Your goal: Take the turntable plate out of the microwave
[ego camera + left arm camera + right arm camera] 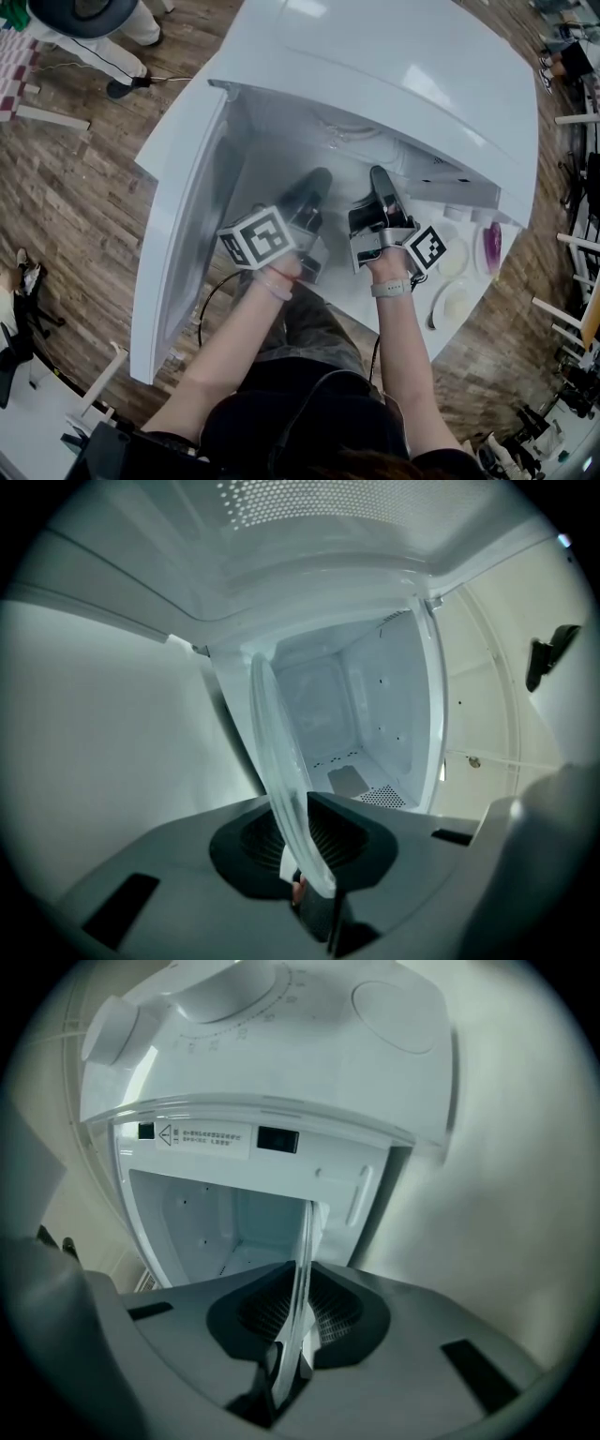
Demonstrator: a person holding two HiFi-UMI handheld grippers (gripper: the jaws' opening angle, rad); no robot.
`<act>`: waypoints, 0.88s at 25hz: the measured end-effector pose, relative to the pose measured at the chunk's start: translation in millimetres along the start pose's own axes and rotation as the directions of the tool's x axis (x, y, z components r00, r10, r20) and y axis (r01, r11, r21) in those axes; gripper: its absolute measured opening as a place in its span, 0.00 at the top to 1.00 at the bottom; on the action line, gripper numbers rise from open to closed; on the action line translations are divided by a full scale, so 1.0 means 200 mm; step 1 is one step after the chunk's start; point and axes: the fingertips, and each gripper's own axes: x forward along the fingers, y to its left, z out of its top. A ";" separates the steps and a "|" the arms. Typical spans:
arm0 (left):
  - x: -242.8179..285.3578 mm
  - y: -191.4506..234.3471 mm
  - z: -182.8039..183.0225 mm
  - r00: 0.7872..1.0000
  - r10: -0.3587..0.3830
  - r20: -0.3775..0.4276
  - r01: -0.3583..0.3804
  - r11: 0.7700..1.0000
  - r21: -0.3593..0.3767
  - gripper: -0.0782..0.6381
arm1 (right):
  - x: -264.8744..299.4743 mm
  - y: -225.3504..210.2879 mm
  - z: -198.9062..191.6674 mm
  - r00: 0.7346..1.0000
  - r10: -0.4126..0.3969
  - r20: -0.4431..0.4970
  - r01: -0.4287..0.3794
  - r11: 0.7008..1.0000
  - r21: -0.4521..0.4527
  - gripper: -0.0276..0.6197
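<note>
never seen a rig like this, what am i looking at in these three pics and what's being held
No robot here: a person wears a head camera and holds a two-jaw gripper in each hand. The head view looks down on their arms, the left gripper and right gripper, both reaching into an open white microwave oven whose door stands out on the left. The cubes with black-and-white squares are parts of the grippers. The other two pictures come from cameras riding on each gripper, looking along its jaws. Each shows the rim of the clear round glass turntable plate pinched edge-on between its jaws, so both grippers hold it. A few pale round dishes sit beside the microwave.
</note>
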 end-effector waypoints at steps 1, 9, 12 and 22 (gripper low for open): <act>0.00 0.00 0.00 1.000 -0.006 0.002 0.006 1.000 -0.009 0.81 | 0.00 0.01 0.00 1.000 0.017 0.011 -0.017 1.000 -0.005 0.87; -0.03 0.00 -0.02 1.000 -0.018 0.010 0.018 1.000 0.000 0.81 | -0.04 0.03 -0.01 0.996 0.080 0.027 -0.080 0.997 0.013 0.88; -0.05 -0.02 -0.02 1.000 -0.025 0.013 0.024 1.000 0.012 0.81 | -0.05 0.04 -0.02 0.995 0.092 0.022 -0.093 0.996 0.009 0.88; -0.13 -0.05 -0.05 0.999 -0.039 0.010 0.038 0.999 0.035 0.81 | -0.12 0.05 -0.08 0.995 0.099 0.018 -0.100 0.995 0.025 0.88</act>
